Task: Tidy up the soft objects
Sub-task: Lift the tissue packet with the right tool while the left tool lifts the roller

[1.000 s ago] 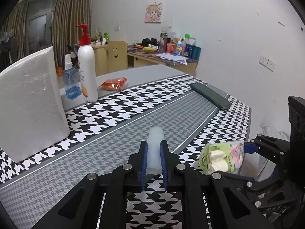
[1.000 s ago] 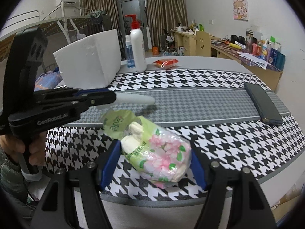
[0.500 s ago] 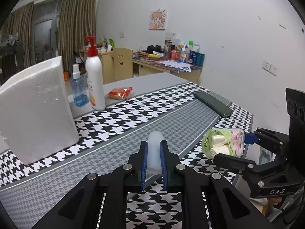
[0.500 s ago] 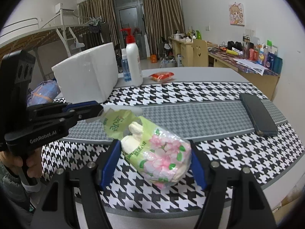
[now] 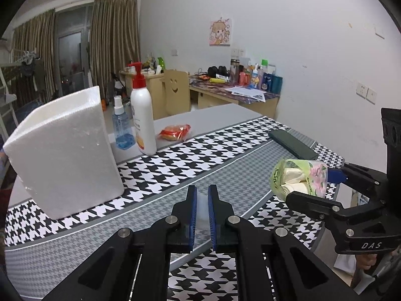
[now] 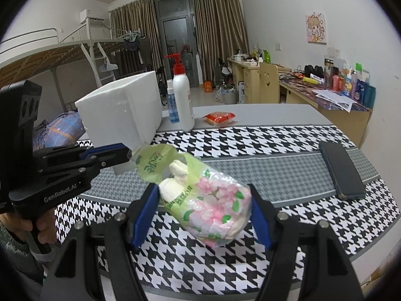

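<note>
My left gripper (image 5: 201, 190) hangs above the houndstooth table runner (image 5: 175, 165). Its jaws are closing on a translucent white soft piece (image 5: 201, 208) pinched between the blue pads. In the right wrist view the left gripper (image 6: 127, 153) comes in from the left, and the white piece (image 6: 121, 169) hangs below its tips. My right gripper (image 6: 201, 186) is shut on a green, flower-printed plastic bag (image 6: 210, 200) of cream soft items, lifted off the table. The bag (image 5: 299, 178) and right gripper (image 5: 308, 188) also show at the right of the left wrist view.
A white foam box (image 5: 65, 155) stands on the table's left. Behind it are a white pump bottle (image 5: 142, 120), a blue spray bottle (image 5: 121, 130) and a red snack packet (image 5: 175, 133). A dark flat case (image 6: 342, 173) lies at the right edge.
Both grippers have risen and tipped up, so more of the room shows. The white piece no longer sticks out past the left fingertips. The bag stays gripped.
</note>
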